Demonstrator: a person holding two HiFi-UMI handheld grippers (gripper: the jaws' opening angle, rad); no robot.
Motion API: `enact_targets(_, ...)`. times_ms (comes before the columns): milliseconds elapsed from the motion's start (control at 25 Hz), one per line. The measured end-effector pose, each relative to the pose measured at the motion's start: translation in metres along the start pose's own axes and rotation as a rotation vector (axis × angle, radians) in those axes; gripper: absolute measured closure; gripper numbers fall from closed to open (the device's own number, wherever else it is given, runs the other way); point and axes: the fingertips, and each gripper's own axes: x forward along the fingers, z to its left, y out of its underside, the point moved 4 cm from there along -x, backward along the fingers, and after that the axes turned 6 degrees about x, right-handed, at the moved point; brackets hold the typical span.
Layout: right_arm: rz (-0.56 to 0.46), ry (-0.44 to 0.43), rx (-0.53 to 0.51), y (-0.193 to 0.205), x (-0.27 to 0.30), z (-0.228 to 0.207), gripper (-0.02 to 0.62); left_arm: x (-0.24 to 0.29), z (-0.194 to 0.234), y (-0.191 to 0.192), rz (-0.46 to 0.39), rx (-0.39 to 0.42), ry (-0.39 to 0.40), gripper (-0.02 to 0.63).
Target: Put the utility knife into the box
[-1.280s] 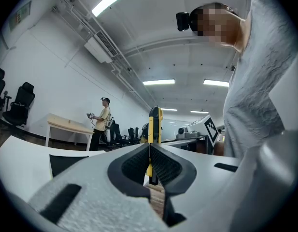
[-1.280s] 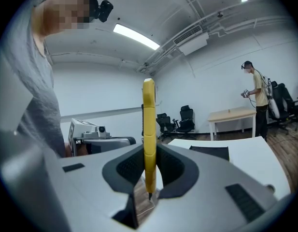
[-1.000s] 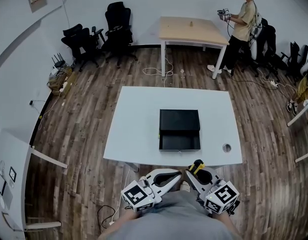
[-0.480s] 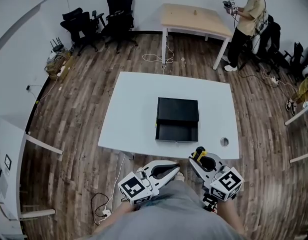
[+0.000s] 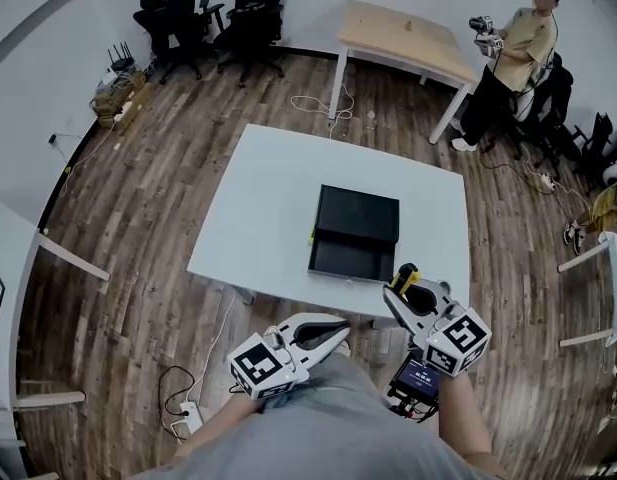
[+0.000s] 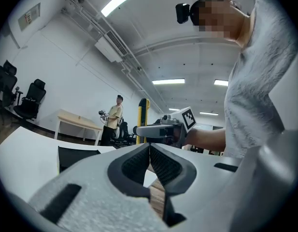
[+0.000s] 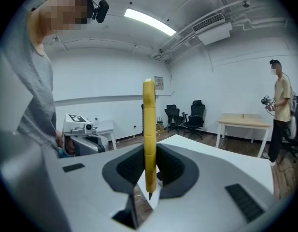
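A black box [image 5: 352, 258] lies open in the middle of the white table [image 5: 258, 218], its lid [image 5: 360, 214] folded back on the far side. My right gripper [image 5: 401, 286] is shut on the yellow utility knife [image 5: 406, 273], over the table's near edge just right of the box. In the right gripper view the knife [image 7: 148, 129] stands upright, clamped between the jaws. My left gripper [image 5: 333, 330] hangs below the table's near edge, shut with nothing in it. The left gripper view shows its jaws pressed together, with the box [image 6: 75, 155] beyond them.
A person [image 5: 510, 58] holding grippers stands at the back right beside a wooden table [image 5: 408, 40]. Black office chairs [image 5: 213, 8] line the far wall. Cables and a power strip [image 5: 183, 418] lie on the wood floor to my left.
Both grippers have come forward toward the table. The right one, still holding the knife, now reaches over the near edge. The head view has swung slightly.
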Motion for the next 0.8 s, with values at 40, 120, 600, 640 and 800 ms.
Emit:
enact_targets(40,0.003,-0.01,-0.008,-0.003,0.003,-0.001,0.525,-0.002,0.001,0.001,0.0,-0.001,-0.004,0.588)
enact_targets(120,0.017,-0.025,-0.03,-0.009,0.009,-0.002,0.525,-0.005,0.004,0.001,-0.001,0.0,-0.013,0.588)
enact_targets(600,0.124,-0.07,-0.21,-0.04,0.041,-0.022,0.525,-0.009,0.014,0.0,-0.009,-0.027,-0.047,0.588)
enact_targets(640,0.14,-0.063,-0.211,-0.037,0.046,-0.027,0.525,-0.01,0.015,0.001,-0.009,-0.03,-0.048,0.588)
enact_targets(800,0.238,-0.04,-0.203,-0.014,0.068,-0.052,0.525,-0.01,0.018,0.003,-0.007,-0.038,-0.052,0.588)
